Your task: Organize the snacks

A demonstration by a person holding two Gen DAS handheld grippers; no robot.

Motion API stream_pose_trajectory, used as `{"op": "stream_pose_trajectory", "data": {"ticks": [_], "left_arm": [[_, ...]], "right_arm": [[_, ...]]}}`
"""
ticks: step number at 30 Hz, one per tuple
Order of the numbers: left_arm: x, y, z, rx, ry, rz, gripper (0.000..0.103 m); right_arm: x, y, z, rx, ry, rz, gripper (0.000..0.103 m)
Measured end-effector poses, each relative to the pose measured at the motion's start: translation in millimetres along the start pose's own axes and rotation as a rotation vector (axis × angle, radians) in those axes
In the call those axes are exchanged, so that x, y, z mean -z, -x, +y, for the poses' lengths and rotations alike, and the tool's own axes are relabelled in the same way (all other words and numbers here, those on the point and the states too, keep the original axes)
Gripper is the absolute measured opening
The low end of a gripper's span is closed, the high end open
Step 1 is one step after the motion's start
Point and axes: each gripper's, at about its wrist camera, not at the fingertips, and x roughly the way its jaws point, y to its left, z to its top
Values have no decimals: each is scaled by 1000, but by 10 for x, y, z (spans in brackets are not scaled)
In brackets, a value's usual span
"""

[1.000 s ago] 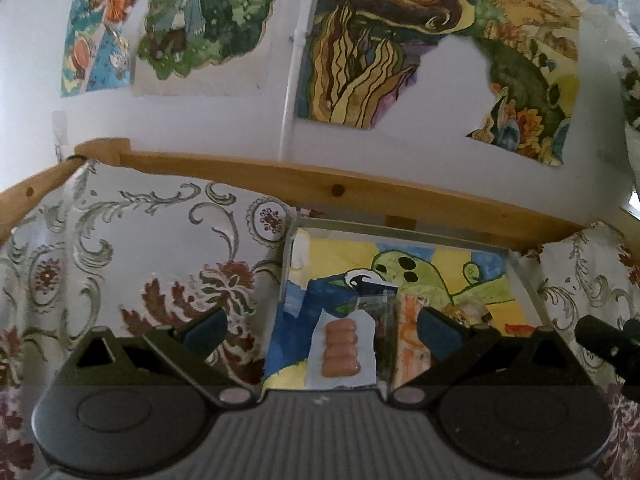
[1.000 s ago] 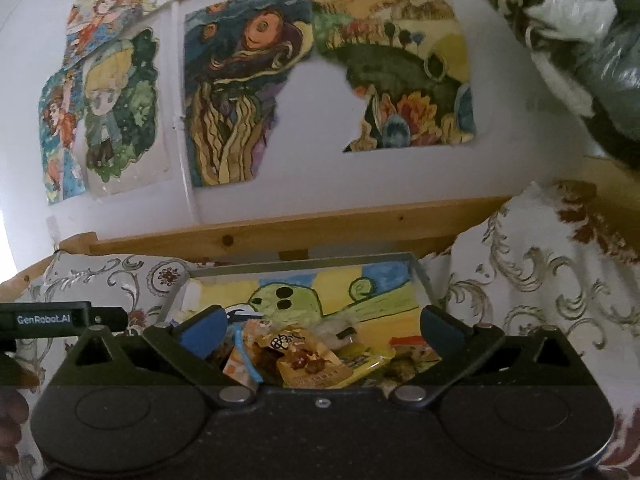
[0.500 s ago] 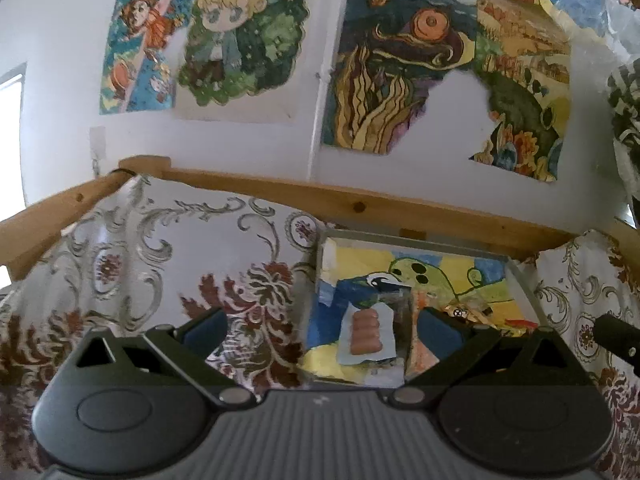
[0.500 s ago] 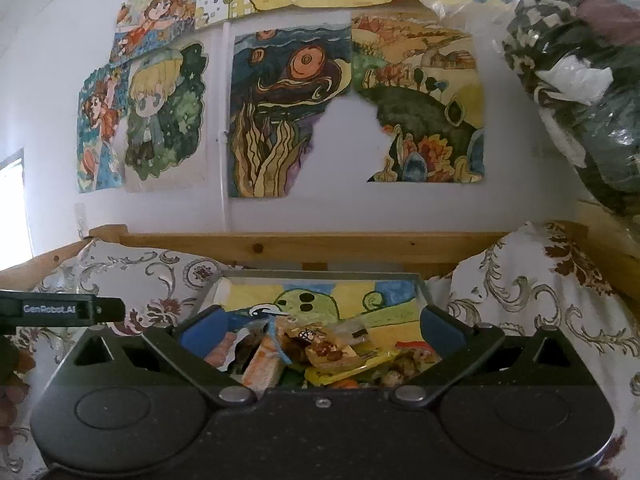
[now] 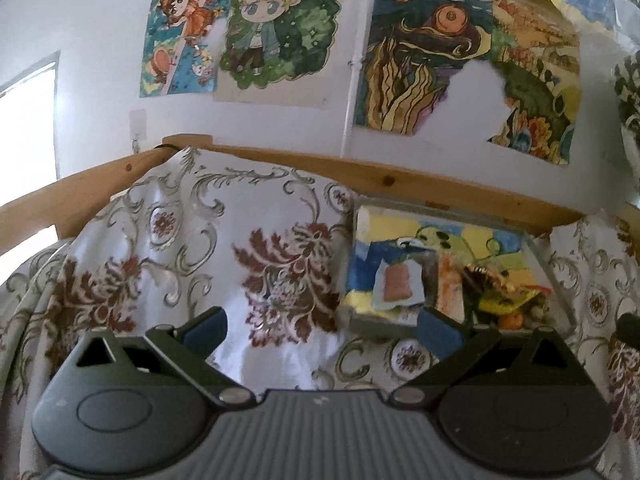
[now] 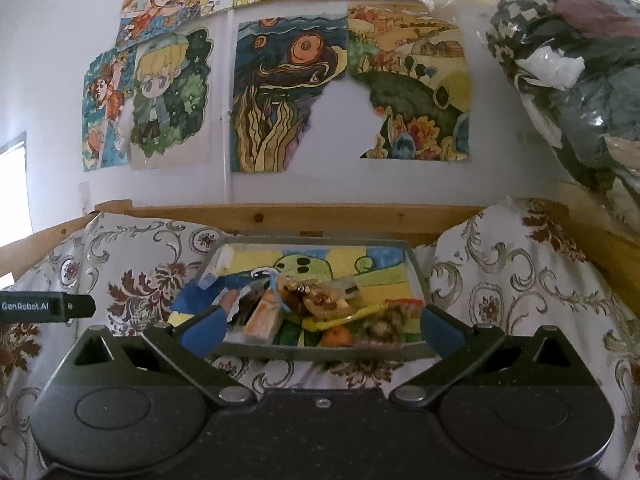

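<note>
While both grippers hang over the floral cloth, their jaws stand wide apart with nothing between them — the left gripper is above bare cloth, short of the tray, and the right gripper frames the tray's near rim. Inside the tray, whose bottom is lined with a painted picture, the snacks lie heaped toward the near right side: an orange-and-white packet, a clear bag of brown pieces, a yellow wrapper, a small orange. One pale packet of sausages lies apart on the tray's left half. Beyond the tray runs a wooden rail, and above it the white wall carries bright paintings. To the right hangs a plastic-wrapped bundle of fabric.
</note>
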Motion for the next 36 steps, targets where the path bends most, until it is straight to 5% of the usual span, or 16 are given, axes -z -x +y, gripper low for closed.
{"op": "stream_pose_trajectory", "data": {"ticks": [36], "left_arm": [[613, 149, 130, -25, -54, 160, 103]], "right_arm": [[612, 353, 21, 21, -24, 121, 102]]}}
